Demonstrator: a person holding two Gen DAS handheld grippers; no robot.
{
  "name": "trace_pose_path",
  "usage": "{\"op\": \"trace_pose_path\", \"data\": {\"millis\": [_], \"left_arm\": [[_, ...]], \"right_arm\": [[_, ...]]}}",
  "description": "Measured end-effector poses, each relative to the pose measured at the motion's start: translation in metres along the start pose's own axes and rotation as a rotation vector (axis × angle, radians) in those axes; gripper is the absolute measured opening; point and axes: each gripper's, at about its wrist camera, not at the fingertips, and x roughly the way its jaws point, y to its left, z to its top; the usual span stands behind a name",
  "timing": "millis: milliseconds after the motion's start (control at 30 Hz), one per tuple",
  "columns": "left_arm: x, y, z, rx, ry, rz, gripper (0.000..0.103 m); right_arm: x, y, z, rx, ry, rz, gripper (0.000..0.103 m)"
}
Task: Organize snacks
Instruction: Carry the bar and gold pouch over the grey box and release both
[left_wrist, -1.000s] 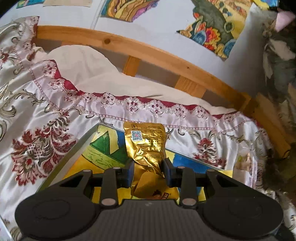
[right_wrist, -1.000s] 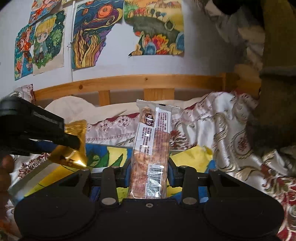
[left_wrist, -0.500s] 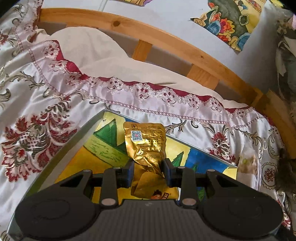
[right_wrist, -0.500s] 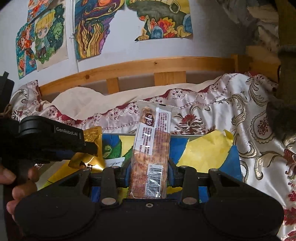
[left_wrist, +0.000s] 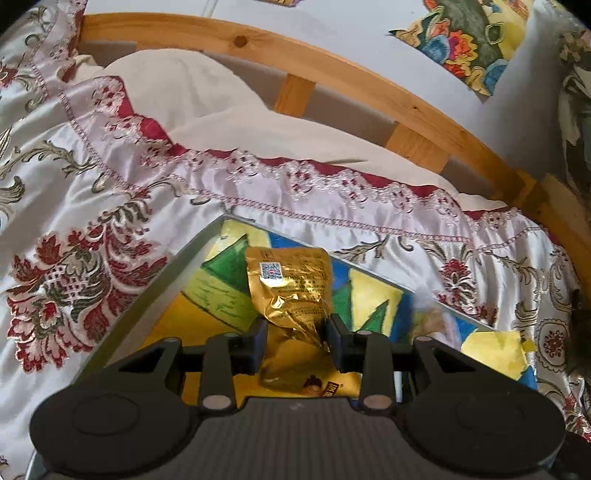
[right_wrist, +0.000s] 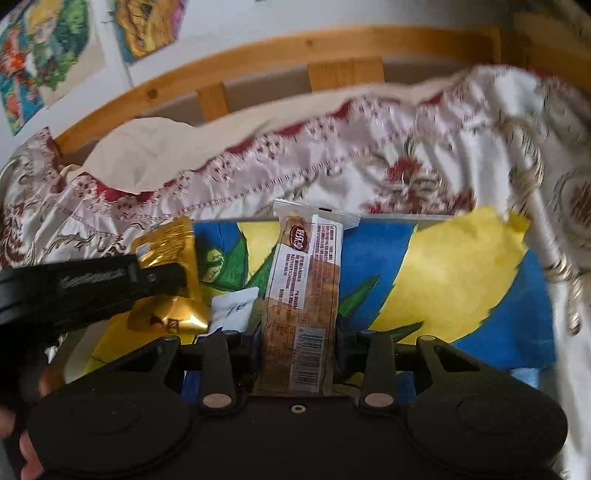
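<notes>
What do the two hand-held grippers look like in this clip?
Both are matte black plastic. The left hand-held gripper and the right hand-held gripper each have two short square-ended fingers on linkage bars with silver pivot pins, two round discs behind, and a ribbed panel on the left one. Pale lettering runs along the left gripper's side. No sleeve shows.

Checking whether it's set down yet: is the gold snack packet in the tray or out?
Out, cannot tell if touching. The gold snack packet sits between the left hand-held gripper, its jaws opening, above the tray.

Floral satin bedspread (left_wrist: 110, 206), wooden headboard (left_wrist: 332, 74), cream pillow (left_wrist: 184, 88), wall drawings (right_wrist: 40, 55).
</notes>
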Motion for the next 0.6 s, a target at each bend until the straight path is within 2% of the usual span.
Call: {"op": "trace_pose_path", "data": {"millis": [67, 133, 200, 400, 500, 600], "left_arm": [[0.001, 0.003, -0.001, 0.004, 0.008, 0.013, 0.04], [-0.003, 0.007, -0.002, -0.002, -0.005, -0.009, 0.042], [-0.008, 0.012, -0.003, -0.02, -0.023, -0.025, 0.05], [-0.019, 0.021, -0.002, -0.047, -0.049, -0.007, 0.056], [-0.027, 0.028, 0.0, -0.077, -0.071, 0.006, 0.065], [-0.031, 0.033, 0.001, -0.095, -0.08, 0.02, 0.068]], "right_arm": [[0.005, -0.002, 0.001, 0.023, 0.001, 0.004, 0.048], [0.004, -0.005, 0.001, 0.064, -0.008, 0.018, 0.071], [0.001, -0.005, 0.001, 0.073, -0.035, 0.036, 0.082], [-0.001, -0.001, 0.006, 0.157, -0.087, 0.13, 0.09], [0.005, -0.002, 0.007, 0.231, -0.103, 0.152, 0.09], [0.01, -0.003, 0.005, 0.27, -0.124, 0.152, 0.089]]}}
